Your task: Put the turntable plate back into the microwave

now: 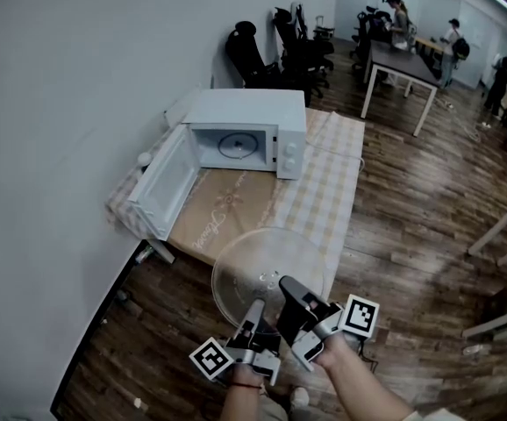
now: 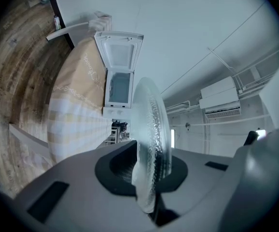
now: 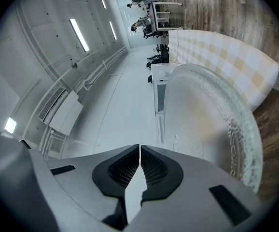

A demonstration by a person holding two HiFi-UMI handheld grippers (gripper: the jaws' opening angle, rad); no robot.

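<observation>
I see the turntable plate (image 1: 267, 266) held in the air at the near end of the tabletop (image 1: 346, 160), not yet in the microwave (image 1: 246, 112). My left hand-held gripper (image 1: 255, 312) is closed on the near rim of the plate; in the left gripper view the glass stands edge-on between the pads. My right hand-held gripper (image 1: 290, 288) has its jaws together with nothing between them. It lies just beside the plate, and I cannot tell if it touches the glass.

The microwave door (image 1: 160, 187) is swung wide to the left, toward the wall (image 1: 60, 103), so the cavity faces the plate. The checked cloth (image 1: 310, 204) runs from the plate's far rim up to the cavity. The wooden floor (image 1: 411, 200) stretches wide on the right.

The far rim of the plate is faint over the cloth, and both grippers cover its near rim. A round thing on the cavity floor is too small to name.
</observation>
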